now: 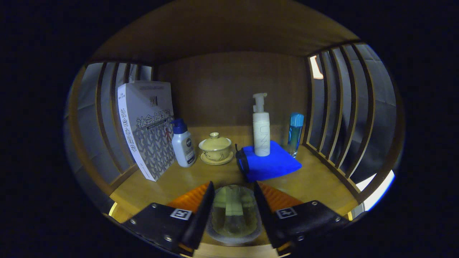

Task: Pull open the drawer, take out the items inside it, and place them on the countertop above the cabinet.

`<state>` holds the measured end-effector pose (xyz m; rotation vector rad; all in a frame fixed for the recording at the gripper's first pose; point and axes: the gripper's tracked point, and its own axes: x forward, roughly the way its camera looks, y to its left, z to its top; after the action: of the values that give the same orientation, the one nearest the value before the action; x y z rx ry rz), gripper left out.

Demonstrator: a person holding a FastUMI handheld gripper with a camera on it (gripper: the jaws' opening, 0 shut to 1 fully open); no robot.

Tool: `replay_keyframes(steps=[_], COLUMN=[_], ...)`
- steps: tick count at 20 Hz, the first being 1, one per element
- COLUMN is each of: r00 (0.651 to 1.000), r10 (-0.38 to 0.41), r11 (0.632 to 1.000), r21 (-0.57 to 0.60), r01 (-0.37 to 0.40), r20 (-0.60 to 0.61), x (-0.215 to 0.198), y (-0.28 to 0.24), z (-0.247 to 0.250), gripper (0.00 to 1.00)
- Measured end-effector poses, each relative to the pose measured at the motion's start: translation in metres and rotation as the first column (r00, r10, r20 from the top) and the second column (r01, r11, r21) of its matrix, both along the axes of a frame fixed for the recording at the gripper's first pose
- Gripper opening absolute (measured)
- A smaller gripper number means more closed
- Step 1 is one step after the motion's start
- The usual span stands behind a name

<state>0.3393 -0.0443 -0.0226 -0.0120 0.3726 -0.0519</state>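
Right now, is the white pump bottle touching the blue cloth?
Touching. The gripper view shows the white pump bottle standing upright on the blue cloth, beyond the fingers.

A home — wooden shelf [229, 175] with book [148, 125], toiletries, lidded teacup [215, 147].

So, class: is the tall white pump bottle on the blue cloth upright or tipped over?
Upright. The white pump bottle stands on its base on the blue cloth, pump head on top, beyond the gripper, whose jaws flank a clear bottle.

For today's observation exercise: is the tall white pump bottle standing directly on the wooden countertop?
No, the tall white pump bottle stands on the folded blue cloth.
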Motion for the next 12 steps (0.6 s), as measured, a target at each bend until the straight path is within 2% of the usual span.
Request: replay_keyframes(steps=[2,12], r00=[1.0,0.981], r10=[-0.005,0.051], r11=[1.0,0.998], r21=[-0.01,-0.045], r01=[0.005,-0.043], r20=[0.031,0.188], x=[-0.009,-0.098], y=[0.001,0.026], z=[0.006,0.035], gripper=[0.94,0.95])
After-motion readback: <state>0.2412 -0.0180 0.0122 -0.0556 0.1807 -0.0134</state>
